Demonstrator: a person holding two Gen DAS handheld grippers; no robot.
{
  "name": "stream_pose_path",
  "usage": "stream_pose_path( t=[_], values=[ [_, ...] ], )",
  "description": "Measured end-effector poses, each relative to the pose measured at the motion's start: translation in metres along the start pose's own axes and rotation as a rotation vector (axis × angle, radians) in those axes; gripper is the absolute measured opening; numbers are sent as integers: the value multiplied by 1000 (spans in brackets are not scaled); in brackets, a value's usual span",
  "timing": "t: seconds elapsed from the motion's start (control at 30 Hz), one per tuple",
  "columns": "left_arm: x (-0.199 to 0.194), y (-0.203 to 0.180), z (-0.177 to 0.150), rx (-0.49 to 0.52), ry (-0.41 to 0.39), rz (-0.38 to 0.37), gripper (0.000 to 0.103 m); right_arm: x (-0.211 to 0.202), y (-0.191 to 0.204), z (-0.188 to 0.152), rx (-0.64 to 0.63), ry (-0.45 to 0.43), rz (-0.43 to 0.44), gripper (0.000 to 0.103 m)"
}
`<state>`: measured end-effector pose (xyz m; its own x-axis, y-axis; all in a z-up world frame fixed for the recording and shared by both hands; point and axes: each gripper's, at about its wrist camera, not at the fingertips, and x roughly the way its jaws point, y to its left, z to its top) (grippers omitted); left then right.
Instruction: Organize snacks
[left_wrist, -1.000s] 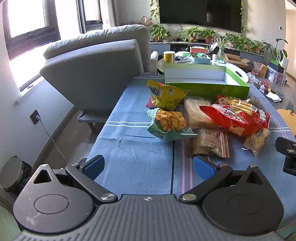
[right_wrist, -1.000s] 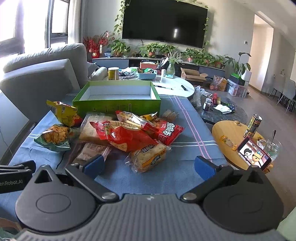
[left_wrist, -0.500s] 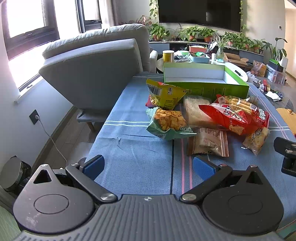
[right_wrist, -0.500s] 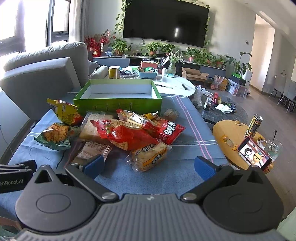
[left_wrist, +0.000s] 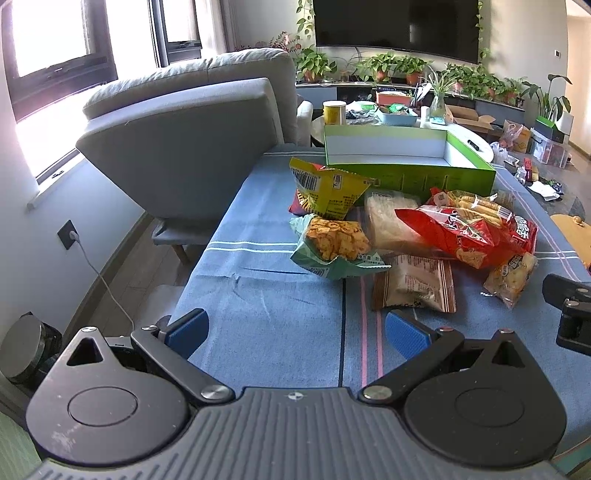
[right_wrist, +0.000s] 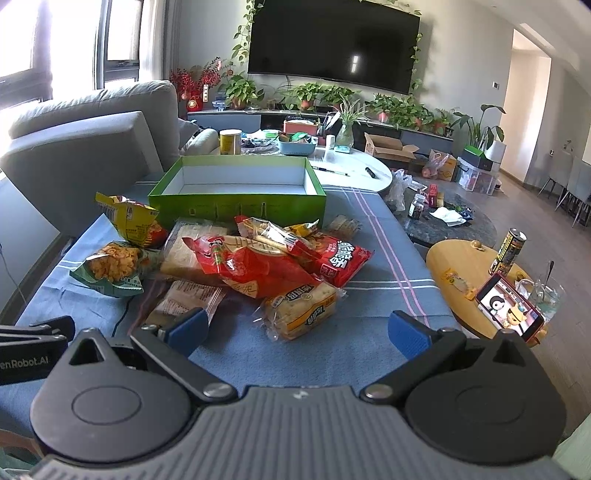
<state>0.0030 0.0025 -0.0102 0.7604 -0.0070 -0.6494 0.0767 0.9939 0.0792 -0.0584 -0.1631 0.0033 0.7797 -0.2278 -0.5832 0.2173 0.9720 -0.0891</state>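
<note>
Several snack bags lie heaped on the blue cloth: a yellow bag (left_wrist: 328, 188), a green cracker bag (left_wrist: 334, 247), a red bag (left_wrist: 458, 232), a brown packet (left_wrist: 413, 284) and a clear biscuit pack (right_wrist: 301, 308). Behind them stands an empty green box (left_wrist: 406, 162), also in the right wrist view (right_wrist: 236, 192). My left gripper (left_wrist: 295, 328) is open and empty, short of the green bag. My right gripper (right_wrist: 295, 328) is open and empty, just before the biscuit pack.
A grey sofa (left_wrist: 192, 140) stands left of the table. A round wooden side table (right_wrist: 476, 277) with a can (right_wrist: 508, 247), phone and glass stands right. A white table (right_wrist: 351, 171) with clutter lies behind the box.
Both grippers have crept slightly forward toward the snacks. Nothing was taken hold of.
</note>
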Motion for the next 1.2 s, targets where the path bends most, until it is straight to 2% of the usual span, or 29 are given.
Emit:
stream_pose_path(
  t=[0.73, 0.9, 0.93, 1.07, 1.2],
  values=[
    [4, 1, -2, -9, -1, 4, 103, 4, 1, -3, -7, 19, 2, 103],
    [17, 3, -6, -28, 37, -53, 101, 11, -1, -5, 5, 33, 12, 103],
    [20, 3, -7, -31, 47, -61, 96, 12, 0, -5, 0, 33, 18, 103],
    [36, 0, -10, -41, 80, -87, 92, 17, 1, -8, -11, 26, 50, 103],
    [41, -5, -7, -35, 72, -144, 86, 23, -7, -7, 37, 11, 98, 103]
  ],
)
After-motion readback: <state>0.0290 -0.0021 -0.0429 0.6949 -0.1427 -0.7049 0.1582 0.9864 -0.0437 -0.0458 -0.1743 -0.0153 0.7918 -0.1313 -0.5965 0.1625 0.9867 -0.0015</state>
